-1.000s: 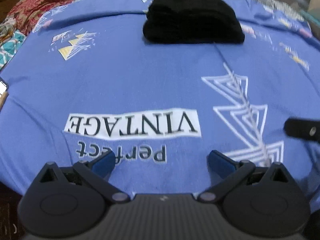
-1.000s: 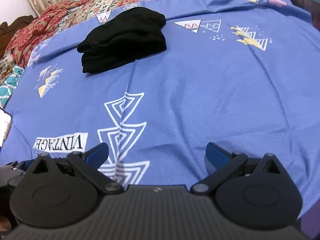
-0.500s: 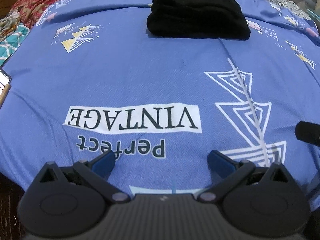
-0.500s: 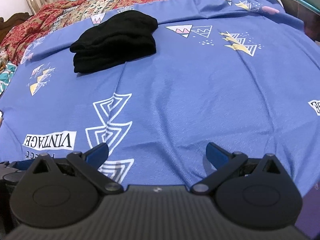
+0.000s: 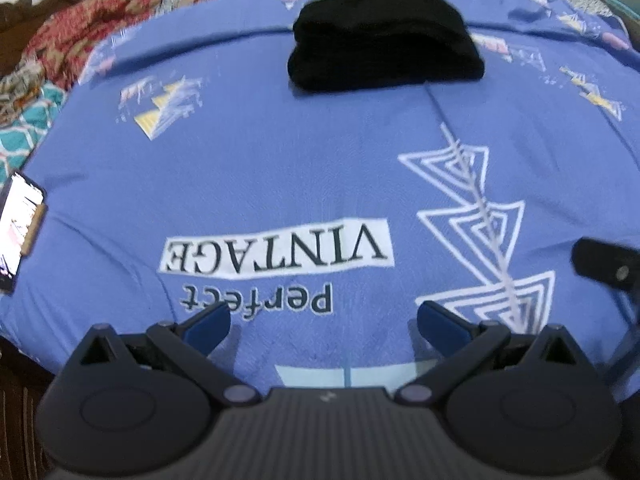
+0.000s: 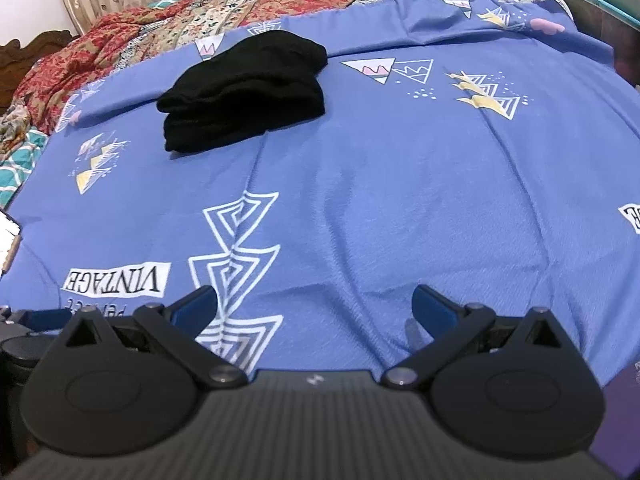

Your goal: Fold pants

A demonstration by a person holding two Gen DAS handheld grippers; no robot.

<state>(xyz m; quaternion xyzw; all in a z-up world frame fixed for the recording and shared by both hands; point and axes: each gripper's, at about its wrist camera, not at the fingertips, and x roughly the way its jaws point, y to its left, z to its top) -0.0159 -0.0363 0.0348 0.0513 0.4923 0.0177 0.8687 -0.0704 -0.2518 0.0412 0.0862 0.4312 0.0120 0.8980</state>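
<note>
Folded black fabric pants [image 5: 386,38] lie near the far edge of the blue printed bedsheet [image 5: 300,160]; left gripper [image 5: 323,320] and right gripper [image 6: 314,304] hover wide, empty, over its near edge

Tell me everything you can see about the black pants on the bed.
The black pants are already folded into a thick, compact bundle of several layers, the stacked edges showing on its near side. The fabric looks soft, matte and plain, with no print. The bundle lies flat on the blue printed sheet, toward its far edge, near a pink and white triangle print. Only the sheet touches it; the left gripper and right gripper are both open and far from it.
</note>
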